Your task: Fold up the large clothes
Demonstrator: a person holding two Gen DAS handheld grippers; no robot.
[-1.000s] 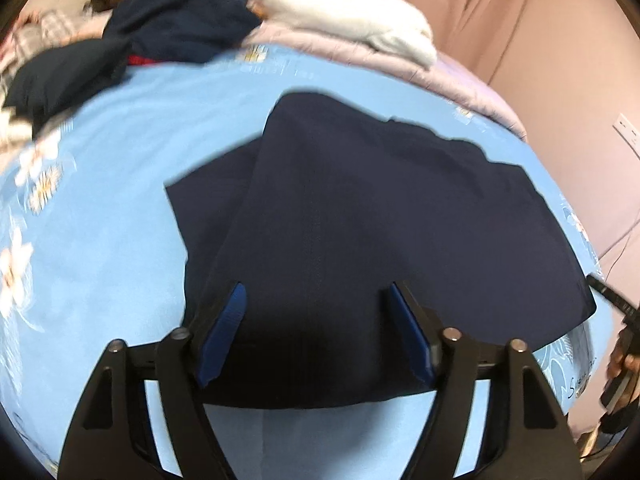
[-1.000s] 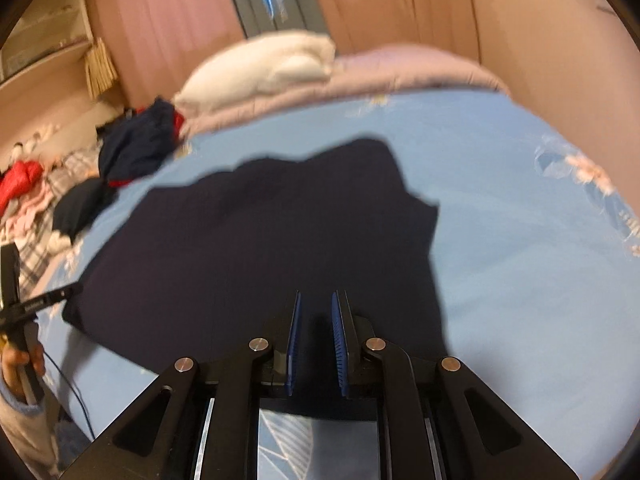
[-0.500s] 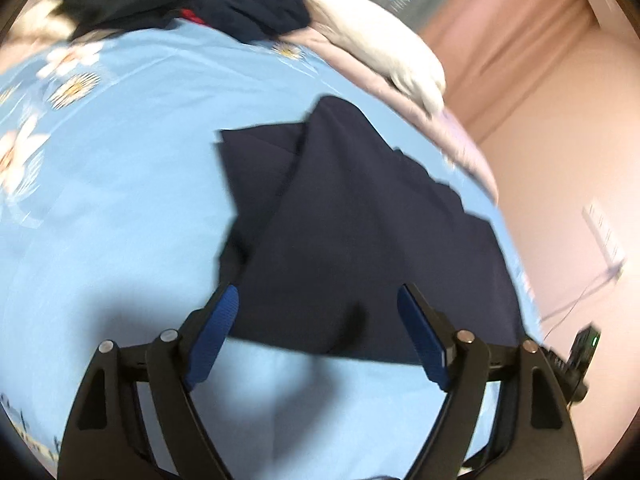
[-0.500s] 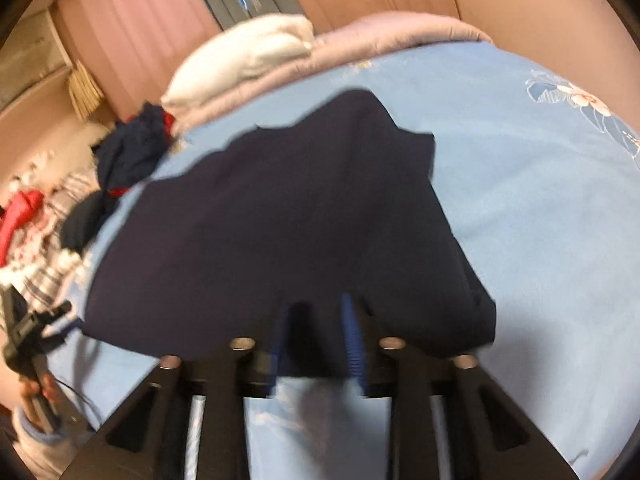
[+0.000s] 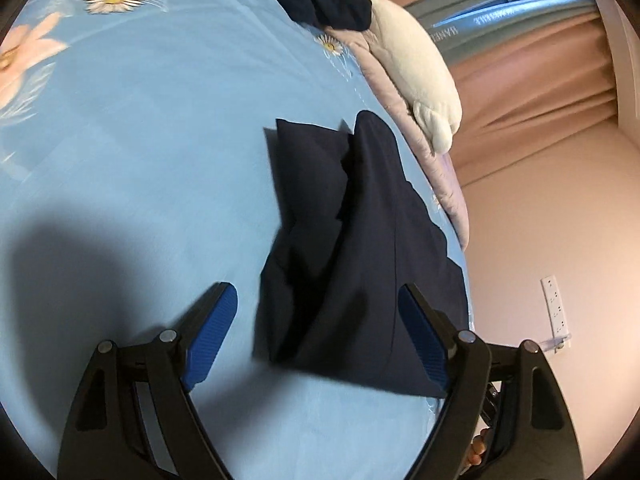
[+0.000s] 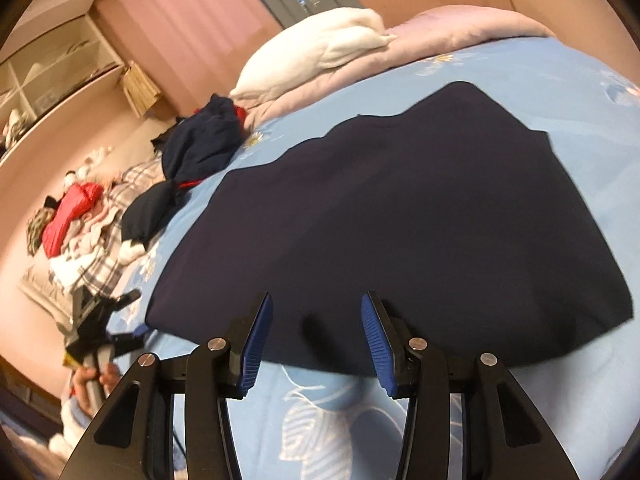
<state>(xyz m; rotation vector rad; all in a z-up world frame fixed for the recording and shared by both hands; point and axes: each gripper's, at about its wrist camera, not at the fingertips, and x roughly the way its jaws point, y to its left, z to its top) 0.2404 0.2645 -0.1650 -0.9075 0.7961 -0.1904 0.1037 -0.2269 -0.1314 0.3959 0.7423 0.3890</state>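
A dark navy garment (image 5: 360, 248) lies folded flat on the light blue floral bed sheet (image 5: 160, 160); it also shows in the right wrist view (image 6: 400, 220). My left gripper (image 5: 318, 328) is open and empty, hovering above the garment's near left edge. My right gripper (image 6: 318, 328) is open and empty, just above the garment's near hem. The left gripper, held in a hand, shows at the left of the right wrist view (image 6: 100, 324).
A white pillow (image 6: 320, 52) and a pink quilt (image 6: 460, 28) lie at the bed's far side. A pile of dark clothes (image 6: 200, 140) and more mixed laundry (image 6: 76, 216) lie at the left. A wall socket (image 5: 554, 308) is on the right wall.
My right gripper opened and let go of the garment's hem, which now lies flat. My left gripper stayed open, lifted and tilted back from the garment.
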